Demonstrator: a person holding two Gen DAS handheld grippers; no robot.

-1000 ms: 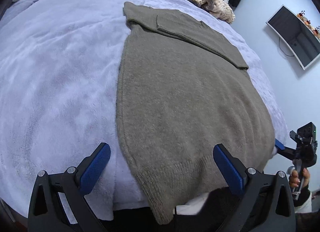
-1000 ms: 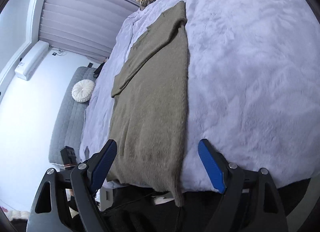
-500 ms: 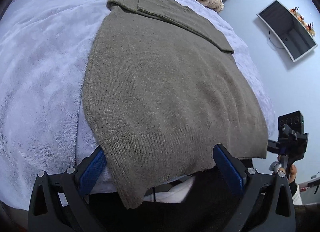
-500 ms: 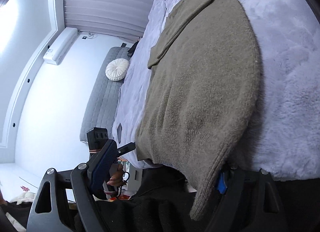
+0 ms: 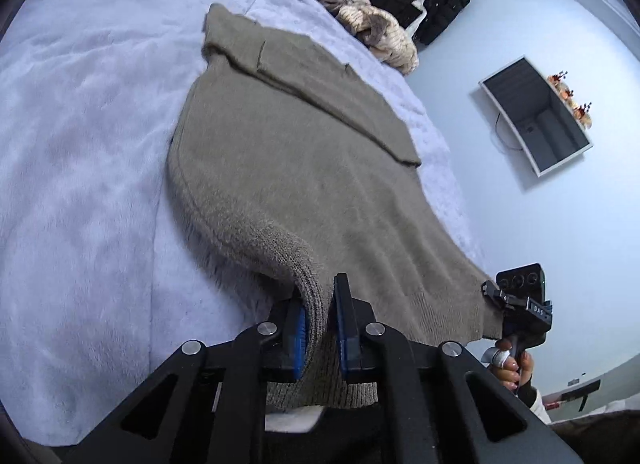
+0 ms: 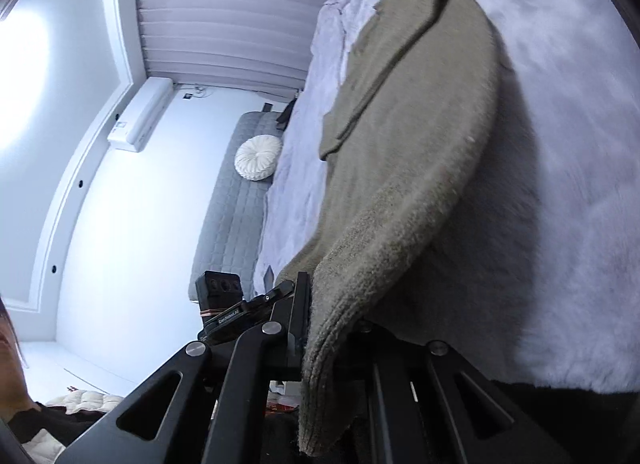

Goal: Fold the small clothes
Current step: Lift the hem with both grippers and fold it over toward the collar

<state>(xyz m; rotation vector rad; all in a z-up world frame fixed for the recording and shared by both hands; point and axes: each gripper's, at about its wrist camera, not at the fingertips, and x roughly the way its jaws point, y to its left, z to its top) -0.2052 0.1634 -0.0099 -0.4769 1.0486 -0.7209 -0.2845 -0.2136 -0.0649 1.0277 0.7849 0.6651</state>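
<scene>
An olive-grey knit sweater (image 5: 300, 144) lies flat on the pale lilac blanket (image 5: 80, 144), one sleeve folded across its chest. My left gripper (image 5: 320, 288) is closing its blue pads on the ribbed hem at the near left corner and lifts it off the bed. In the right wrist view, my right gripper (image 6: 332, 304) is closing on the other hem corner of the sweater (image 6: 400, 124); its right finger is hidden under the knit. Each gripper shows in the other's view: the right gripper (image 5: 520, 304), held by a hand, and the left gripper (image 6: 224, 304).
A heap of knitted clothes (image 5: 376, 32) lies at the far end of the bed, a black coat (image 5: 436, 4) hangs behind it. A screen (image 5: 536, 116) is on the wall. A grey bench with a round white cushion (image 6: 258, 157) stands beside the bed.
Both grippers went from wide open around the hem corners to closed on them. The hem has risen off the blanket at both corners.
</scene>
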